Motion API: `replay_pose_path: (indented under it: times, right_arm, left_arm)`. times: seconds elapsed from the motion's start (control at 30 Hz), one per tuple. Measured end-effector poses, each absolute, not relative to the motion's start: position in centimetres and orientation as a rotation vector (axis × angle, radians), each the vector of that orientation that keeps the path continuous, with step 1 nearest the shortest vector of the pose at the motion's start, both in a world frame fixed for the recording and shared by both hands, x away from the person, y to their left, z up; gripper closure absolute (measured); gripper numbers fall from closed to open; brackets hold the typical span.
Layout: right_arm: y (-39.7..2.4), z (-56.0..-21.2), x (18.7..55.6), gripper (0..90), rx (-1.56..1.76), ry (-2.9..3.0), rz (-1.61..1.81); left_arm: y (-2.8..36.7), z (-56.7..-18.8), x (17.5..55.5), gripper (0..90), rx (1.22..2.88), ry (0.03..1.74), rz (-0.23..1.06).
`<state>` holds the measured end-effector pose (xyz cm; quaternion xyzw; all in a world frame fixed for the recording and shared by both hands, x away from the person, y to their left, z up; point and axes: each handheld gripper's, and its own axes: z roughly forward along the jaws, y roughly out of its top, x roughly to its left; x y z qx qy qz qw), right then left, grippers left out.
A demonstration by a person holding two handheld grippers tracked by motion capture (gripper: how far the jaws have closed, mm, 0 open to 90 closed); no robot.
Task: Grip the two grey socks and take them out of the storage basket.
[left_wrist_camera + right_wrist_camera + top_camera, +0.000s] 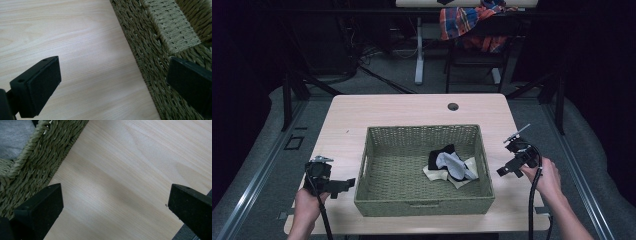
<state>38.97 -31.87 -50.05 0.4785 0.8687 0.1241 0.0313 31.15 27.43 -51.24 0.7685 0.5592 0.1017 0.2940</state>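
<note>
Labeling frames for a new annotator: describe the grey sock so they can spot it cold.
Start at the light wooden table and find the green woven basket in its middle. Inside, right of centre, lies a small heap of cloth; the grey sock is on top of it. It is pale grey, while the piece behind it is black and the one underneath is cream.

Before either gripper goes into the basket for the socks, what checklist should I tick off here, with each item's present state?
1. Left gripper jaws open, nothing between: ok.
2. Right gripper jaws open, nothing between: ok.
3. Socks lie inside the basket, uncovered from above: ok.
4. Both grippers outside the basket, one at each side: ok.
5. Basket sits fully on the table: ok.
6. How many socks are in the pile: cannot tell.
</note>
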Motion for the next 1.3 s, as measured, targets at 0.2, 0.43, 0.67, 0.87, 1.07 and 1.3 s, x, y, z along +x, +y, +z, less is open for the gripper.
replay_pose_path:
  times: [0.2, 0.43, 0.67, 0.87, 1.07, 1.3]
  right_arm:
    - [-31.8, -50.1, 38.9, 0.0, 1.501, 2.651, 0.410]
    - [-31.7, -49.9, 39.0, 0.0, 1.493, 2.694, 0.388]
    - [-31.7, -49.4, 39.0, 0.0, 1.494, 2.687, 0.399]
    - [-31.7, -48.6, 38.9, 0.0, 1.499, 2.660, 0.432]
    - [-31.8, -47.8, 38.8, 0.0, 1.494, 2.657, 0.456]
    - [-31.8, -46.8, 38.8, 0.0, 1.476, 2.660, 0.482]
  left_arm:
    - [27.4, -51.3, 31.1, 0.0, 2.043, 1.488, 0.271]
    - [27.5, -51.3, 31.2, 0.0, 2.040, 1.487, 0.274]
    - [27.5, -51.3, 31.1, 0.0, 2.039, 1.486, 0.273]
    - [27.5, -51.3, 31.1, 0.0, 2.039, 1.489, 0.270]
    - [27.5, -51.3, 31.1, 0.0, 2.039, 1.487, 0.271]
    - [27.5, -51.3, 31.1, 0.0, 2.040, 1.487, 0.273]
